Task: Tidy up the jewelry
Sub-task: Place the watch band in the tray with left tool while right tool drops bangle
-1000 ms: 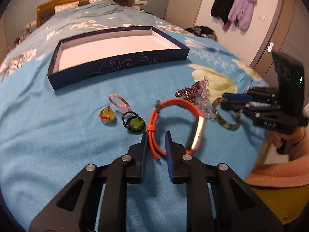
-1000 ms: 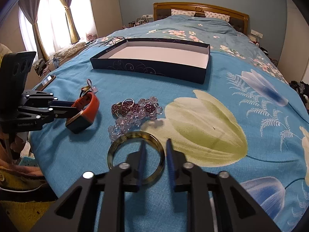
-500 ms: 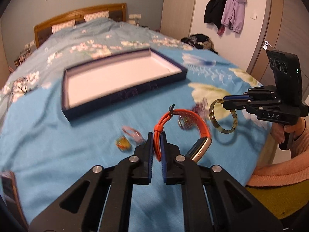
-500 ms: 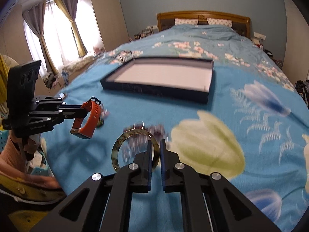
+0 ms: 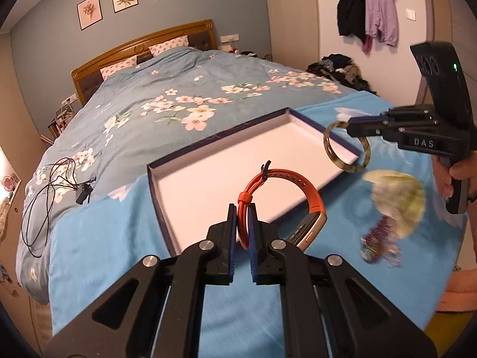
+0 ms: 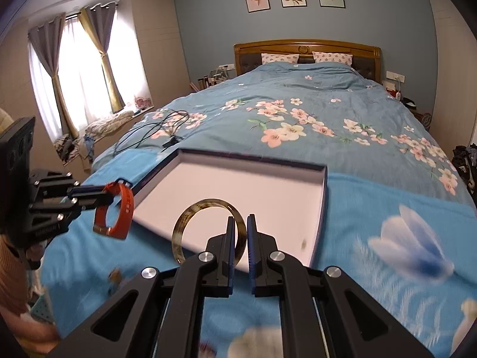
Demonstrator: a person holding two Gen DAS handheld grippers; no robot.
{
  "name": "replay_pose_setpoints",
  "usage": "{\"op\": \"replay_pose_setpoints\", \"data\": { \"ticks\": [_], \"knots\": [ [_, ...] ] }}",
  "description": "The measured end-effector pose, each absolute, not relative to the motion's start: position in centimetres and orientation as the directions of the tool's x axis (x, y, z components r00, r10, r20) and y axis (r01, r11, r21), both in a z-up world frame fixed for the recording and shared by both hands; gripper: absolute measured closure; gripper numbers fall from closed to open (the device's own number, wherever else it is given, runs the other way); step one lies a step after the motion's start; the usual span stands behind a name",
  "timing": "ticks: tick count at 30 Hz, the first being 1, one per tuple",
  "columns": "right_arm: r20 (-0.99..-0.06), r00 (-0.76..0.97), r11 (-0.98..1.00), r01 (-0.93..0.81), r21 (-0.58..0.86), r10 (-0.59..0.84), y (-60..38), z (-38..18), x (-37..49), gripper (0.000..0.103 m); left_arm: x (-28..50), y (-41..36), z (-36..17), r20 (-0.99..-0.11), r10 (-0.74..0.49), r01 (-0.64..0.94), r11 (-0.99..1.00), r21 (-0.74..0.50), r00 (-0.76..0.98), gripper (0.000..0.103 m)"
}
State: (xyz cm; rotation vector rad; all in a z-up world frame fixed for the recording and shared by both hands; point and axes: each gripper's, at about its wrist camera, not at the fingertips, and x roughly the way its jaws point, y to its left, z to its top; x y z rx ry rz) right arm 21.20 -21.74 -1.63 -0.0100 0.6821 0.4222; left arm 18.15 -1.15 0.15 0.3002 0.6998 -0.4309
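My left gripper [image 5: 242, 213] is shut on the strap of an orange wristband watch [image 5: 286, 176], held in the air over the near edge of the dark blue tray [image 5: 158, 191] with its white floor. My right gripper [image 6: 239, 226] is shut on a mottled olive bangle [image 6: 190, 217], lifted before the same tray [image 6: 323, 197]. Each gripper shows in the other's view: the right gripper [image 5: 348, 125] carries the bangle [image 5: 347, 165] over the tray's right corner, and the left gripper [image 6: 105, 197] carries the watch [image 6: 126, 205] at the tray's left corner.
A heap of purple and clear beaded jewelry [image 5: 380, 238] lies on the bright blue cloth [image 5: 98, 238] at the right. A black cable [image 5: 44, 200] is coiled on the floral quilt to the tray's left. A person's hand [image 5: 457, 176] holds the right gripper's handle.
Both grippers closed on their pieces on the cloth, then lifted them up and forward toward the tray. The small pendants and pink loop have dropped out of the left wrist view.
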Motion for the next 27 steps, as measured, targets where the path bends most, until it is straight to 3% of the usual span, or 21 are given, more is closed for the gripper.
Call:
{"op": "replay_pose_setpoints", "data": {
  "ticks": [16,27],
  "knots": [
    [-0.685,0.657,0.943,-0.296,0.151,0.316,-19.7,-4.4,32.5,0.097,30.6,-2.4,-3.3,-0.742,-0.234,0.486,0.863,0.139,0.628,0.095],
    [-0.754,0.598,0.957,-0.248,0.149,0.272,-19.0,-6.3,35.7,0.097,35.9,-3.9,-5.8,-0.785,-0.169,0.496,0.846,0.194,0.596,0.095]
  ]
}}
